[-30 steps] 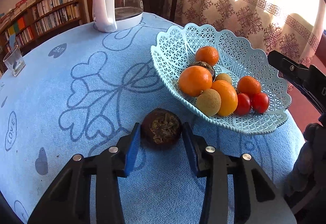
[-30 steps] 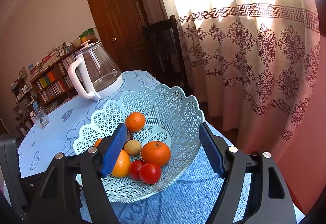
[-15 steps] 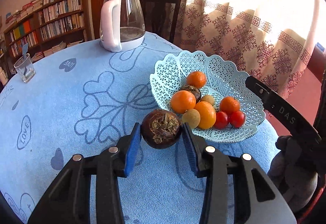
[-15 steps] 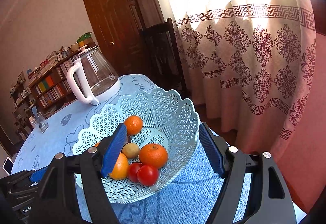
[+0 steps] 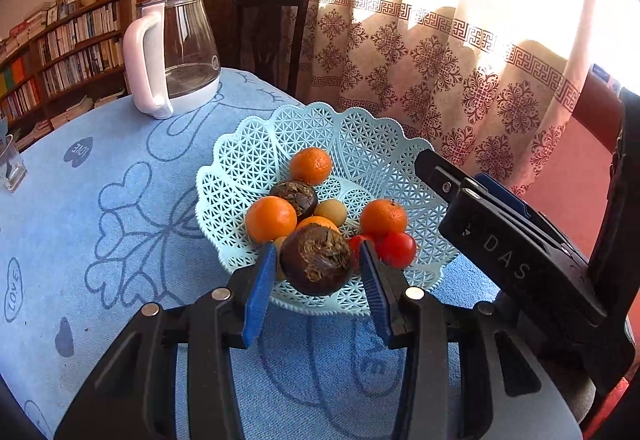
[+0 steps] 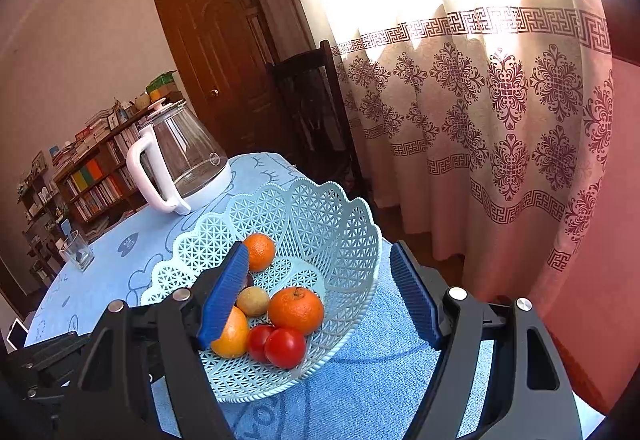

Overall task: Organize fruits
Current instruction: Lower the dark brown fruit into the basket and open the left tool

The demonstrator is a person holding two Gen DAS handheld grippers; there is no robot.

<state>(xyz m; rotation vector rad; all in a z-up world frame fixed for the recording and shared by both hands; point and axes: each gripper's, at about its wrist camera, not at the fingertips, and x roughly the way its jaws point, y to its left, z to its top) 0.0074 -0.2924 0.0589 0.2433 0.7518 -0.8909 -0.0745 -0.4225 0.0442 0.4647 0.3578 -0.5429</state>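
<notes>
A dark brown round fruit sits between the blue pads of my left gripper, above the near rim of the light blue lattice basket. The jaws are opening, and a thin gap shows on each side of the fruit. In the basket lie oranges, two red tomatoes, a small tan fruit and another dark fruit. My right gripper stands open over the basket's right side. One finger is inside the basket, the other outside the rim, and it holds nothing.
A glass kettle with a white handle stands at the back of the blue patterned tablecloth. A drinking glass is at the far left. A dark chair, a patterned curtain and bookshelves lie beyond the table.
My left gripper lifted the dark fruit off the cloth and carried it to the basket's near rim. Its pads have now parted from the fruit. The right gripper stayed in place.
</notes>
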